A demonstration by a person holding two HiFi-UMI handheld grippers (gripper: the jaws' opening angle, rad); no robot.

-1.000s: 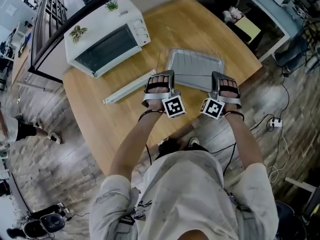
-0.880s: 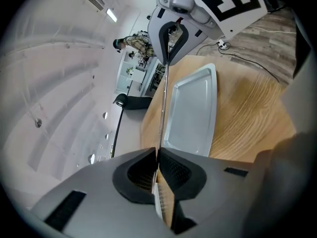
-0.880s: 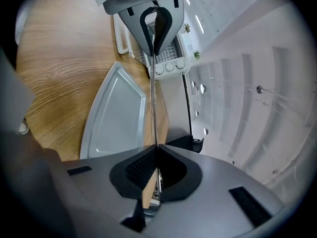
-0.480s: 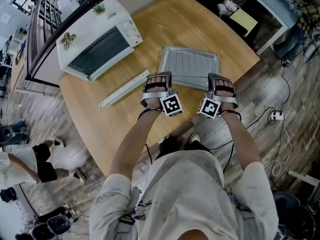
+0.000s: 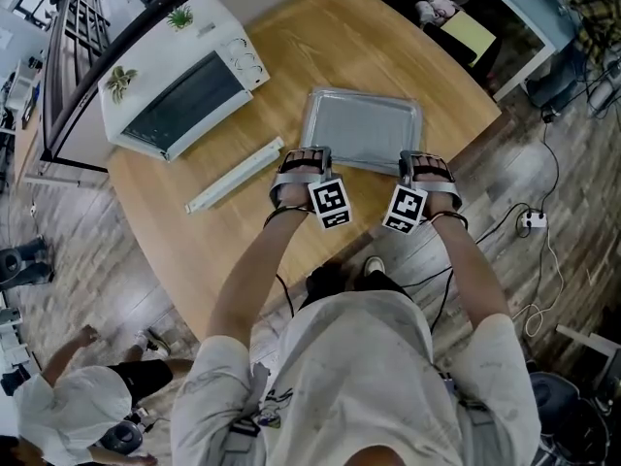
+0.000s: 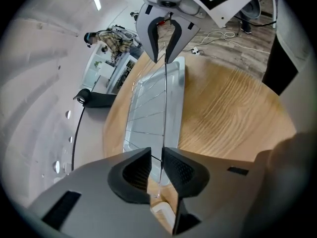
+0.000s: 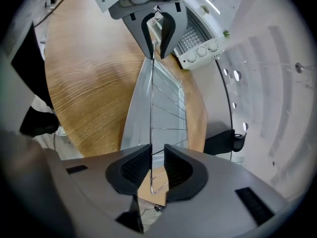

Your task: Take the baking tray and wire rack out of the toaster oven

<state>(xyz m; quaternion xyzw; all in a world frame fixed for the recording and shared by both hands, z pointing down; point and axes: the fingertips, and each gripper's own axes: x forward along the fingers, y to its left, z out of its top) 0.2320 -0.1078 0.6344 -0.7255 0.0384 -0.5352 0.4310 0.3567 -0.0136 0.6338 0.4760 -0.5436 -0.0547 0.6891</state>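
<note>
Since a second ago both grippers have come down, and the load that hung above the wood now lies flat on the round wooden table (image 5: 194,250).

Well beyond the left gripper (image 5: 305,153) and off to its left stands the white boxy toaster oven (image 5: 179,76). Its dark glass door is closed, two round knobs sit at one end and green plant pictures are on its top. Nearer, just to the gripper's left, a long white flat strip (image 5: 236,175) lies slantwise on the wood grain.

The left gripper's ribbed black jaws have just been opening. They stand slightly apart at the near rim, with one edge wire of the thin silver wire rack (image 6: 164,113) passing through the gap, unpinched.

Straight ahead of both grippers the grey rectangular metal baking tray (image 5: 361,94), dull and shallow with a raised rim, rests on the table with the rack lying in it.

The right gripper (image 5: 423,158) is at the same near rim. Its jaws have also just been opening, and the rack's looped corner wire sits loose between them. Each gripper carries a cube with black-and-white square markers.
</note>
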